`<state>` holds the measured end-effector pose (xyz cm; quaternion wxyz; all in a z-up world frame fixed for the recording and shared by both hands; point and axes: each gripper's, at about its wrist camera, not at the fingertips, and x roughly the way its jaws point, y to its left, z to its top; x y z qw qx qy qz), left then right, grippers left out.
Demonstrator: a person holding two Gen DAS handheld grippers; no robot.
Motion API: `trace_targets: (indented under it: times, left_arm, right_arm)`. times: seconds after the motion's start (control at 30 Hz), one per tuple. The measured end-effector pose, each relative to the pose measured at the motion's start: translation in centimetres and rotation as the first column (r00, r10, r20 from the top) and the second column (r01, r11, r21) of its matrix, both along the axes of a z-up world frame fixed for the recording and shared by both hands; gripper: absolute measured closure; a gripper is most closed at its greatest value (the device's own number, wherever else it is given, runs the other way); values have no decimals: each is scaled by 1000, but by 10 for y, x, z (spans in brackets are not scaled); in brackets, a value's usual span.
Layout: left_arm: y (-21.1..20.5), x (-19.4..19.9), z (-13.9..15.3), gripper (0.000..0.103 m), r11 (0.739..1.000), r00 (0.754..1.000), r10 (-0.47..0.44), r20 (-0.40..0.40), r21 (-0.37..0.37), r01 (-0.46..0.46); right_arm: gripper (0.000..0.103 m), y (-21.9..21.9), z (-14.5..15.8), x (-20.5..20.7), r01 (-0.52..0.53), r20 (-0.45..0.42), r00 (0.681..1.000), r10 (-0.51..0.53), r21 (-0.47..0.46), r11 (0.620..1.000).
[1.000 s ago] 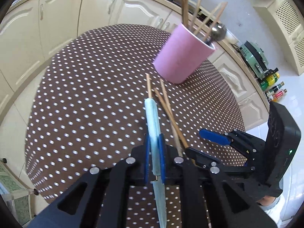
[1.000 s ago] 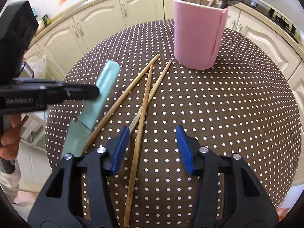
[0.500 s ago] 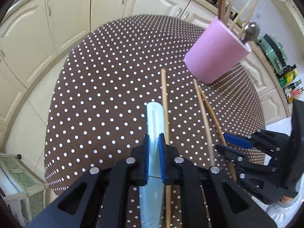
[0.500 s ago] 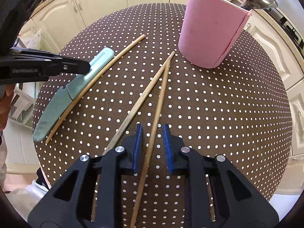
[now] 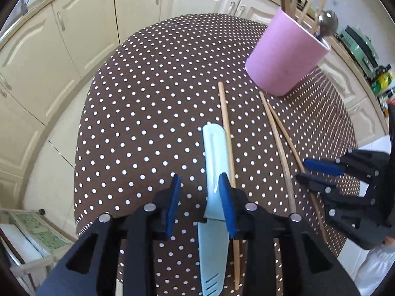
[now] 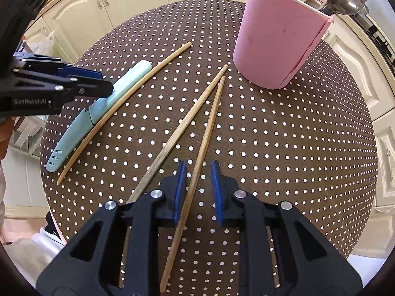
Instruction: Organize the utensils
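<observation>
A pale teal sheathed knife [image 5: 213, 153] lies flat on the dotted table [image 5: 148, 113] beside a long chopstick [image 5: 226, 128]. My left gripper [image 5: 200, 182] straddles the knife; its jaws are opening, and the knife rests against the right pad only. In the right wrist view the knife [image 6: 98, 108] sits under the left gripper [image 6: 106, 82]. My right gripper [image 6: 197, 172] stands narrowly open over one chopstick [image 6: 209, 123], with a gap on both sides. A second chopstick [image 6: 187, 120] lies just left of it. The pink cup [image 6: 276, 42] holds chopsticks and a spoon [image 6: 345, 0].
The round table's edge [image 6: 81, 224] drops off close behind both grippers. Cream cabinets [image 5: 81, 37] ring the table. Bottles [image 5: 381, 79] and a green appliance [image 5: 358, 46] stand on the counter at the right. A low rack [image 5: 37, 231] is at the floor, lower left.
The left gripper brought the knife down flat onto the table and its jaws spread off it. The right gripper's jaws narrowed around one chopstick.
</observation>
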<state>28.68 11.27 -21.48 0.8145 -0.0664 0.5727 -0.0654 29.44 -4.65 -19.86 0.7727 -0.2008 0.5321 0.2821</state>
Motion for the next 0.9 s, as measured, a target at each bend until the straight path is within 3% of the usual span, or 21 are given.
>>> trace_targets:
  times: [0.5,0.63,0.77,0.9]
  left_arm:
    - [-54,2,-2,71,986,995,-98,13,140,95]
    - [-60,5,-5,75,988,994,-107,13,116,105]
    - [-65,8,-8,81,992,995,-101,19,80,99]
    - [-59,9,-10,82,996,996,-79,30,46,78]
  right_arm:
    - [82,2,1,2,6,-38,999,-7,-14,1000]
    - [82,4,1,10,16,-70,997,-16,-8,1000]
    - [95,0,2,17,28,-88,996,-27,8,1000]
    - [96,-9,4,20,48,-93,995,-44,50,998]
